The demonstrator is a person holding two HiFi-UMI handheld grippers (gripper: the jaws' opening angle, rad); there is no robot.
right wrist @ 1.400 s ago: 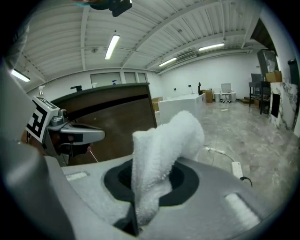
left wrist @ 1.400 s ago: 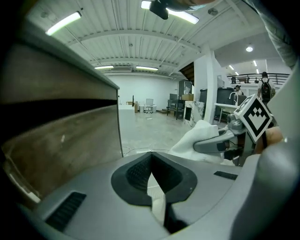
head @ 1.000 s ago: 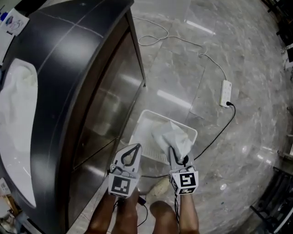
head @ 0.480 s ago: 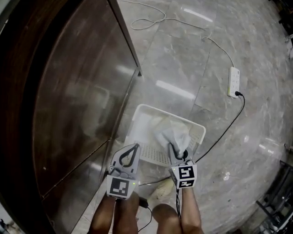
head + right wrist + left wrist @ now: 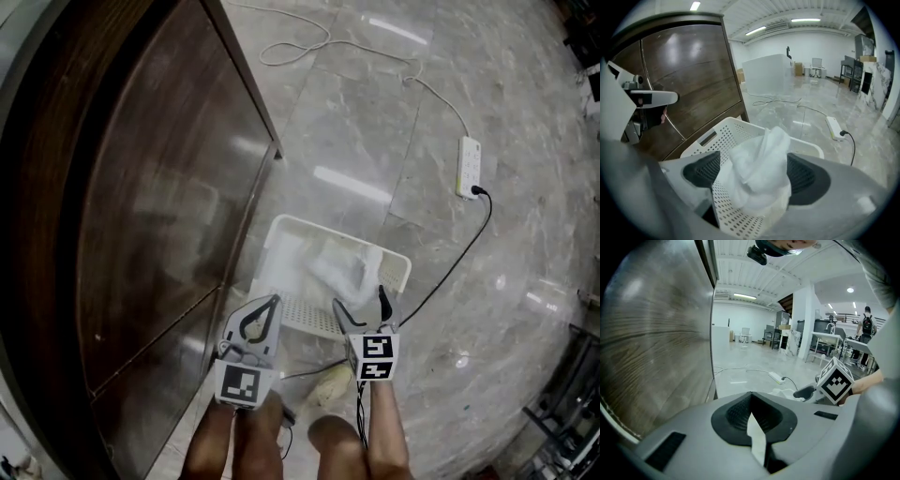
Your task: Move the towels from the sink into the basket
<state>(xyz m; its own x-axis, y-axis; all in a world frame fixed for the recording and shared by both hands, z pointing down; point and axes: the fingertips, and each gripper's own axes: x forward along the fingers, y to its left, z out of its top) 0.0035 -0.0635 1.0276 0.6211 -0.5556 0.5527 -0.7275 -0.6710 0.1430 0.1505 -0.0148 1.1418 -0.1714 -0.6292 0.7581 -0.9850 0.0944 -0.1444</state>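
Note:
The white perforated basket (image 5: 279, 232) stands on the floor by the cabinet foot. A crumpled white towel (image 5: 339, 267) lies inside it. My right gripper (image 5: 360, 302) hovers over the basket's near rim and its jaws are opening. In the right gripper view the towel (image 5: 759, 171) bulges between the spread pads, which no longer press on it, with the basket (image 5: 715, 136) below. My left gripper (image 5: 270, 302) hangs shut and empty to the left of the basket, near the cabinet. The sink is out of view.
A dark wooden cabinet front (image 5: 159, 216) fills the left side. On the marble floor lie a white power strip (image 5: 468, 167) with a black cable and a loose white cord (image 5: 291, 47). The person's foot (image 5: 325, 384) is just behind the basket.
My right gripper was shut on the towel held over the basket; its jaws have now spread and the towel has sunk into the basket. The view has swung off the countertop.

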